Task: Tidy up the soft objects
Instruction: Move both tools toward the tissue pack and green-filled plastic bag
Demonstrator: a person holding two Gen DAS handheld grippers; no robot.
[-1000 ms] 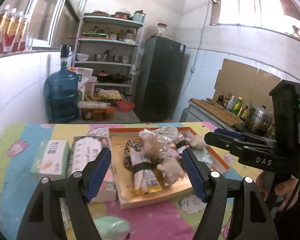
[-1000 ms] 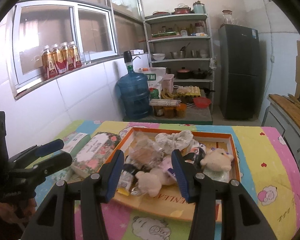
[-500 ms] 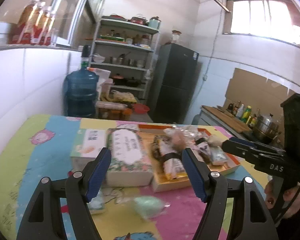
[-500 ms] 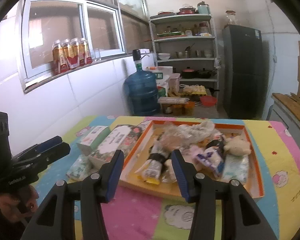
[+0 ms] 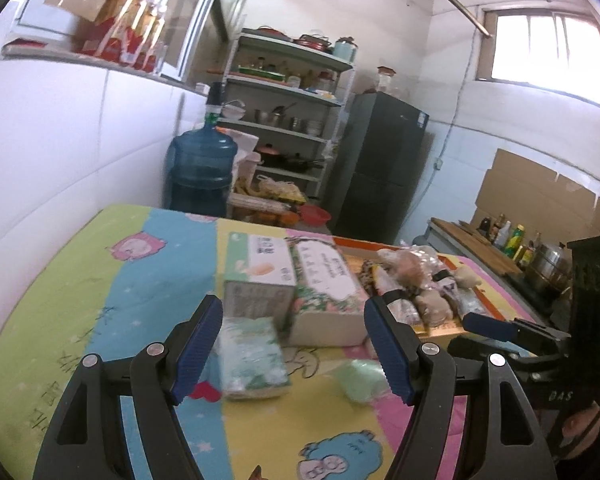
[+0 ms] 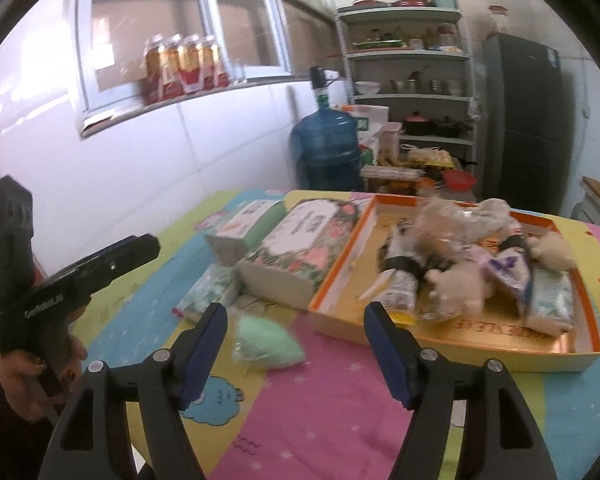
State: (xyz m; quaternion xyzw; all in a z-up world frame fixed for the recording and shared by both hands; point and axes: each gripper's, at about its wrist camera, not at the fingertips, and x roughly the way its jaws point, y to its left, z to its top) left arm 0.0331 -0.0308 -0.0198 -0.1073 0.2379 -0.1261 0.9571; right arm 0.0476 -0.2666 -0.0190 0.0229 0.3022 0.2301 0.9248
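While the mint pouch (image 6: 268, 343) lies loose on the tablecloth (image 6: 340, 412), just ahead of the right gripper (image 6: 296, 344), that gripper's jaws have just been opening and now stand wide, gripping nothing; the pouch sits near the left pad rather than squarely between the two. Bare cloth runs from the pouch toward the near table edge. Beside it to the left lies a green tissue pack (image 5: 254, 358), which shows between the wide, empty jaws of the left gripper (image 5: 294, 344). Behind the pack stand a green box (image 5: 260, 276) and, touching its side, a floral box (image 5: 326, 292), the latter pressed against the tray (image 6: 580, 296). Its orange rim encloses a crowded heap: a beige plush (image 6: 458, 286), banded packets (image 6: 400, 280), crumpled clear plastic (image 6: 456, 220) and a pale tissue pack (image 6: 550, 300). Open cloth also lies right of the tray. A hand (image 6: 24, 376) grips the left gripper's handle.
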